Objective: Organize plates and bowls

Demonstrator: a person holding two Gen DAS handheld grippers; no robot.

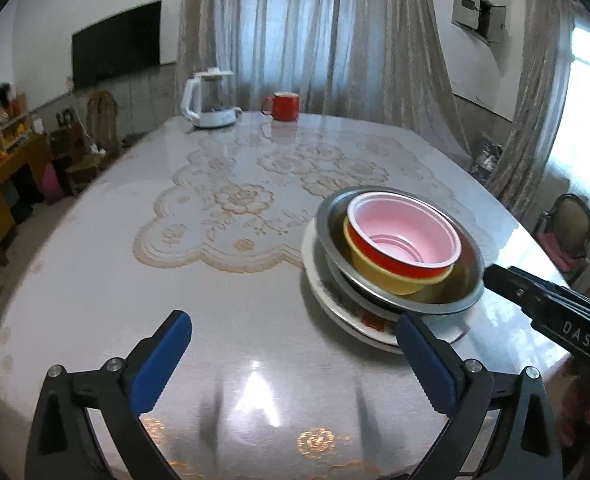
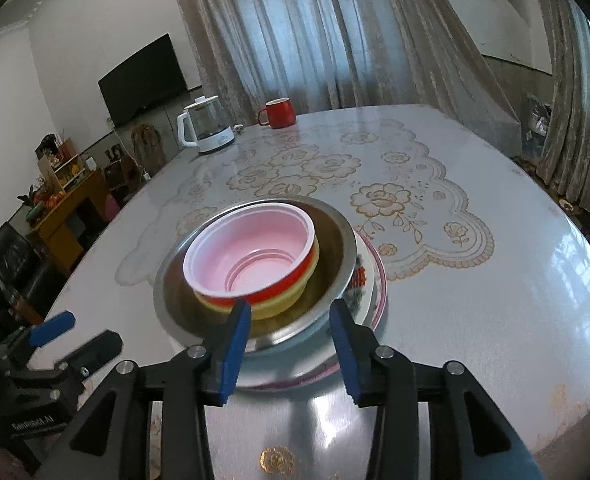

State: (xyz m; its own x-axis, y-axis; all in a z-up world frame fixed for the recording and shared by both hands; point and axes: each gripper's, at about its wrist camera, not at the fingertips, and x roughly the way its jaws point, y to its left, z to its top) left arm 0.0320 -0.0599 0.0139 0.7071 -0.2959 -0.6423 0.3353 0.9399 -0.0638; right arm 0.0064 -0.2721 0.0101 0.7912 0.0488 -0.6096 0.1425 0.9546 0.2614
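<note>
Now, stack: red plastic bowl w/ pale pink inside [image 2: 251, 252] nests in a yellow bowl [image 2: 291, 300], both inside a wide stainless steel bowl [image 2: 335, 240], which sits on a white plate w/ red print [image 2: 365, 276]; whole pile on the glossy lace-pattern table [image 2: 495, 320], near its front edge.
Tilt: red + yellow bowls lean, not seated flat, pushed toward one side of the steel bowl.
Left gripper [image 1: 295, 364]: jaws wide apart, nothing btwn them, hovering over bare table just left of the stack.
Right gripper [image 2: 291, 348]: jaws partly apart, no pad pressing on anything; steel bowl's near rim shows btwn the blue pads, looks unheld.
Risk 1: a nudge to the steel rim from either gripper could slide the whole pile; slick tabletop, plate prob. glides easily.
Risk 2: tilted inner bowls may rock or pop out if the stack is bumped or lifted by the rim only.
Risk 3: steel bowl overhangs the plate, so pressing one side could tip it.
Risk 4: grippers close together by the stack; could knock each other.
Far off: white electric kettle [image 1: 211, 100] + red mug [image 1: 283, 106] at the far table end, well apart, no threat.
</note>
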